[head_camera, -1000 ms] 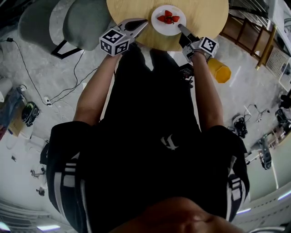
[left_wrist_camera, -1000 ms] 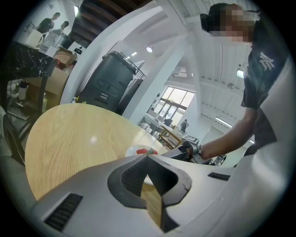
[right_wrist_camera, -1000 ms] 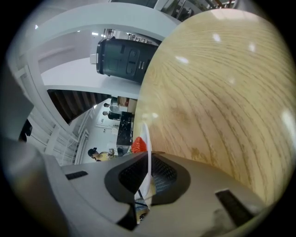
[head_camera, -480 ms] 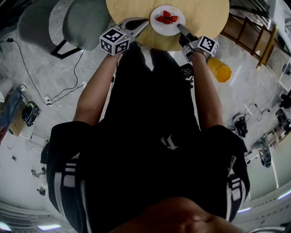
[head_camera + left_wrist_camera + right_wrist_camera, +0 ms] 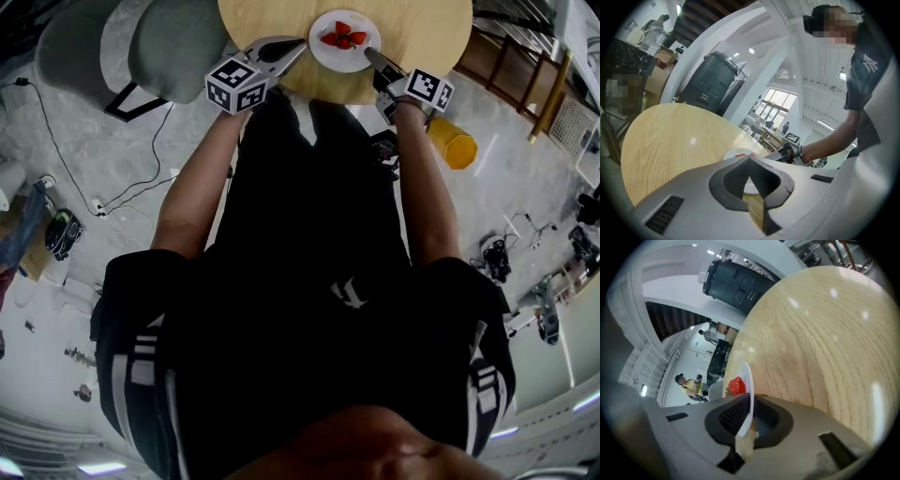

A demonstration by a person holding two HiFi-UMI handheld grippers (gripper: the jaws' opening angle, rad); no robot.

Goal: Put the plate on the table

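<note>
A white plate (image 5: 350, 59) with strawberries (image 5: 343, 36) lies flat on the round wooden table (image 5: 422, 33), near its front edge. My right gripper (image 5: 368, 53) reaches to the plate's right rim. In the right gripper view the thin rim (image 5: 746, 380) stands between the pads with a gap on each side, because the jaws of the right gripper (image 5: 749, 401) have just been opening. A strawberry (image 5: 736, 386) shows beyond them. My left gripper (image 5: 298, 44) points at the plate's left side, a little short of it. Its tips (image 5: 750, 158) meet, holding nothing, and the plate (image 5: 736, 153) lies just beyond.
Grey chairs (image 5: 169, 42) stand left of the table. A yellow bin (image 5: 452, 143) sits on the floor under my right arm, a wooden frame (image 5: 511, 75) to the right. Cables (image 5: 94, 202) run over the floor at left.
The plate with the right gripper has shifted slightly farther onto the table. The right gripper has rolled, as its marker cube shows. The left gripper has stayed put.
</note>
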